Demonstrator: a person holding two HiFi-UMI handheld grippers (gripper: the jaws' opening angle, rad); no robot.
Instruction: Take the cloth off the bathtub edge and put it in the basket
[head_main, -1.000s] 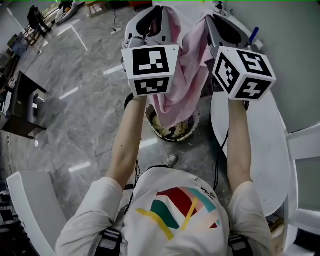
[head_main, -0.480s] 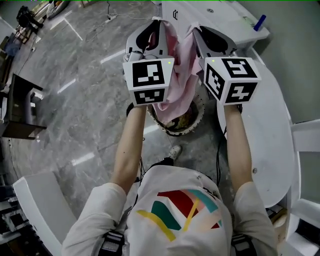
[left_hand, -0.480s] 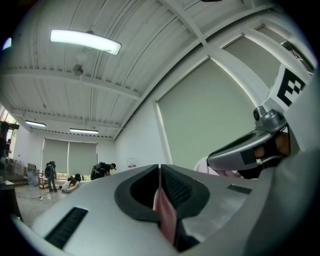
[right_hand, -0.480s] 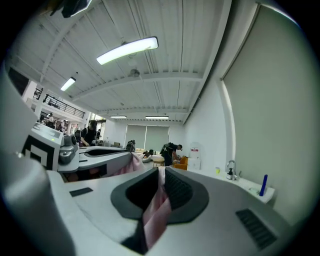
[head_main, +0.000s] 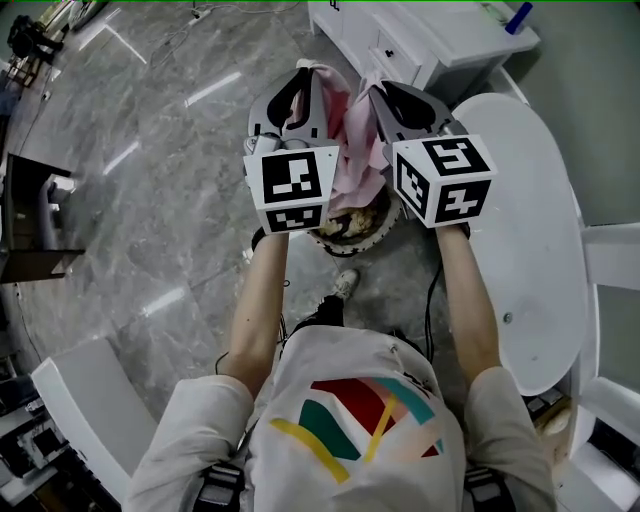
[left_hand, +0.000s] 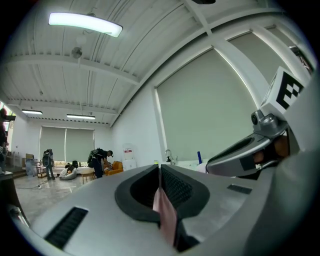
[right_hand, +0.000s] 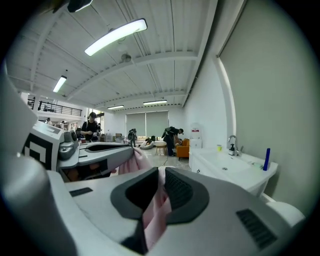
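Note:
A pink cloth hangs between my two grippers, held up in the air above a round basket on the floor. My left gripper is shut on the cloth's left part; a pink strip shows pinched between its jaws. My right gripper is shut on the cloth's right part, with pink folds squeezed between its dark pads. Both grippers point upward and stand close together. The white bathtub lies to my right.
A white vanity with a sink and a blue bottle stands beyond the tub. Grey marble floor spreads to the left, with a dark stand at the far left. People move in the distant room.
Both grippers with the cloth have come lower and closer together over the basket. The cloth's hanging end now reaches down into the basket's mouth.

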